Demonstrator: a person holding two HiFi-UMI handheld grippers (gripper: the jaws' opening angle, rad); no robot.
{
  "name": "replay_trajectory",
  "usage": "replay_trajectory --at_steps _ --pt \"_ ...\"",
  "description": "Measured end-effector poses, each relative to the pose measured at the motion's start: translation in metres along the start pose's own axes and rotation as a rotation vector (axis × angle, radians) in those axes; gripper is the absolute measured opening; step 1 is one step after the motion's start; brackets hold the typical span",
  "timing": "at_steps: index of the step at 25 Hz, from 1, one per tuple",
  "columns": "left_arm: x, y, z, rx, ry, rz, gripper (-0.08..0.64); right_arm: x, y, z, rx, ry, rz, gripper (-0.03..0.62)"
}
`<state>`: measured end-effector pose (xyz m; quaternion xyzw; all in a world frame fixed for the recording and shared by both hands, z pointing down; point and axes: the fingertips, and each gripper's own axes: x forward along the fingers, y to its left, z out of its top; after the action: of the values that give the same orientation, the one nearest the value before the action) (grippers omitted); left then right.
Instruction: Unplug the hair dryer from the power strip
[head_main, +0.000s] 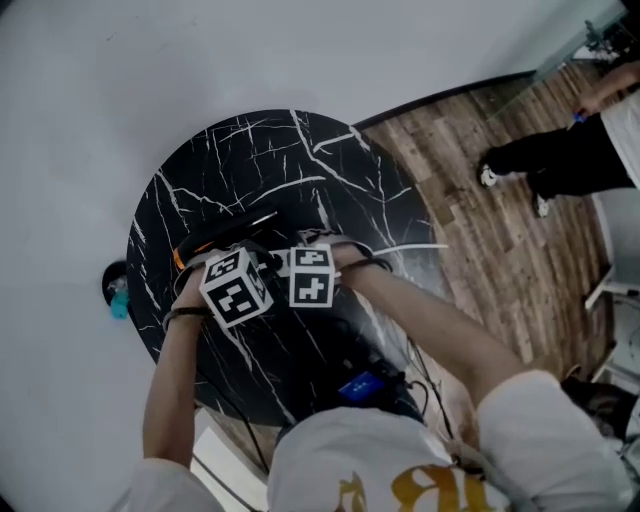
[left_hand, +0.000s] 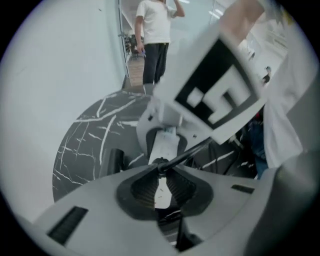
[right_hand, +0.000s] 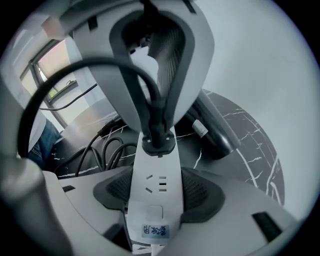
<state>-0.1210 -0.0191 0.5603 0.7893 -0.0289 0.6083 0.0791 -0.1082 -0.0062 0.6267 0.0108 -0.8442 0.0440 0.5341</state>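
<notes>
A white power strip (right_hand: 152, 190) lies on the round black marble table (head_main: 250, 160). My right gripper (right_hand: 152, 197) is shut on it, with a pad pressed on each long side. A black plug (right_hand: 159, 139) sits in the strip's far socket, and its cord (right_hand: 75, 75) loops away to the left. My left gripper (left_hand: 160, 170) comes down from above and is shut on that plug (left_hand: 160, 164). The dark hair dryer (right_hand: 215, 131) lies on the table just beyond the strip. In the head view the two marker cubes (head_main: 237, 288) hide the jaws.
Black cables (right_hand: 95, 145) coil on the table beside the strip, and its white cord (head_main: 410, 247) runs off to the right. A person (head_main: 560, 160) stands on the wooden floor at the far right. A blue item (head_main: 118, 298) sits at the table's left edge.
</notes>
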Motion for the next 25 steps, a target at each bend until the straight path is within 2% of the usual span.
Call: replay_trajectory --at_steps 1,4,7,13,17,19,21,25 --pt "-0.009 0.002 0.001 0.004 -0.016 0.017 0.044 0.000 0.000 0.000 0.002 -0.006 0.000 0.269" --pt "-0.013 0.020 -0.008 0.013 0.032 0.057 0.044 -0.001 -0.005 -0.002 0.011 0.005 -0.008 0.270" --pt "-0.010 0.016 -0.016 -0.004 0.022 0.079 0.044 0.000 0.000 0.001 0.022 0.001 -0.002 0.270" --pt "-0.007 0.012 -0.016 -0.090 -0.073 0.133 0.048 -0.001 -0.003 0.000 0.012 0.020 0.000 0.270" --pt "-0.002 0.007 -0.016 -0.130 -0.093 0.129 0.054 -0.001 -0.001 0.002 -0.053 0.019 -0.012 0.270" --pt "0.000 0.006 -0.018 -0.146 -0.099 0.121 0.054 -0.003 -0.002 0.007 -0.059 -0.016 -0.038 0.270" --pt "0.001 0.003 -0.019 -0.167 -0.119 0.106 0.054 -0.005 -0.001 0.011 -0.007 -0.062 -0.038 0.271" --pt "-0.006 -0.001 -0.016 -0.213 -0.165 0.089 0.123 -0.018 -0.006 0.016 0.053 -0.149 -0.067 0.272"
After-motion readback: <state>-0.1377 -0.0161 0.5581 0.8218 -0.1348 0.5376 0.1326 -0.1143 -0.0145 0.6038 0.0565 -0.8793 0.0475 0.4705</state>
